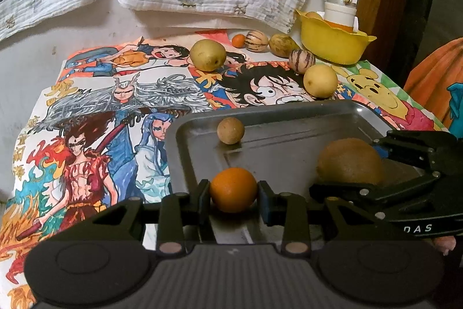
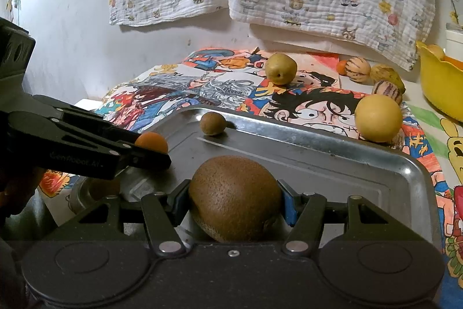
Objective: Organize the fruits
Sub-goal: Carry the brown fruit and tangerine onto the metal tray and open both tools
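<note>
Fruit is held in both grippers over the metal tray (image 1: 289, 118). Left gripper (image 1: 233, 194) has its jaws closed narrowly on a small orange (image 1: 233, 188) at the tray's near-left corner. Right gripper (image 2: 234, 200) has its jaws about half open, clamping a brown kiwi (image 2: 235, 197). A small brown round fruit (image 1: 230, 130) lies in the tray's far corner; yellow pears (image 1: 320, 80) rest on the cartoon-covered counter (image 1: 121, 94) beyond.
</note>
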### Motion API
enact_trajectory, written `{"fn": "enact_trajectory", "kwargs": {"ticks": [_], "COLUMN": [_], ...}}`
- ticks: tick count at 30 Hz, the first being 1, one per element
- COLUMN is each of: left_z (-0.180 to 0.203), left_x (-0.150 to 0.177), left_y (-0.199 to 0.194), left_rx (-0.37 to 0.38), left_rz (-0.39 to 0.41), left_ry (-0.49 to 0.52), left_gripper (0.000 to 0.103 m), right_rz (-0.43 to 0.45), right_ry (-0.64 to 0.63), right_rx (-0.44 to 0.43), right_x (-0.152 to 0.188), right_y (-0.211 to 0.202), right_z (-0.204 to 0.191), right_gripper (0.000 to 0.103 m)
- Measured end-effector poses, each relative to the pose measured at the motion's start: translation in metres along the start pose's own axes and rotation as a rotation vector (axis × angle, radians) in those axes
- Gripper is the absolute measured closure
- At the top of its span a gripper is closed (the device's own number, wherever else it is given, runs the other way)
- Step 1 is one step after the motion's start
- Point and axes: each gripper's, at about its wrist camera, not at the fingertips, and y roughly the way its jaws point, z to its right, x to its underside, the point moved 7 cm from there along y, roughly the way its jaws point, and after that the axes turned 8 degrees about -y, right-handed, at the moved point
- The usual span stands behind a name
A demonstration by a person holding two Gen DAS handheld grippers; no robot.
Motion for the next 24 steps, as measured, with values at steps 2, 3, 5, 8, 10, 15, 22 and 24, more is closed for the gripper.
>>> {"fn": "enact_trajectory", "kwargs": {"ticks": [2,3,5,8,10,15,22,24], "left_z": [0.000,-0.001,-0.001,-0.002,-0.001,0.004,0.003,0.003], "left_x": [0.000,0.000,0.000,0.001,0.002,0.005,0.016,0.021], "left_y": [0.000,-0.001,-0.002,-0.007,-0.013,-0.030,-0.060,-0.065], "left_rx": [0.001,0.003,0.005,0.012,0.024,-0.001,0.008,0.008], "left_rz": [0.001,0.001,0.002,0.006,0.021,0.082,0.141,0.147], "left_ry": [-0.011,-0.018,-0.032,-0.061,-0.077,-0.079,-0.132,-0.127], "left_gripper": [0.065,0.065,0.063,0.053,0.045,0.030,0.005,0.003], "right_rz": [0.003,0.006,0.011,0.020,0.036,0.076,0.127,0.131], "right_ry": [-0.001,-0.003,-0.005,-0.001,0.009,0.023,0.010,-0.013], "right_rx": [0.002,0.003,0.008,0.017,0.020,0.046,0.088,0.103], "right_x": [0.000,0.000,0.001,0.002,0.002,0.002,0.007,0.010], "right_y": [0.000,0.000,-0.001,-0.004,-0.009,-0.027,-0.059,-0.067], "right_z": [0.000,0.000,0.000,-0.001,0.000,-0.001,-0.009,-0.013], "right_gripper": [0.040,0.039,0.039,0.037,0.035,0.026,0.008,0.005]}}
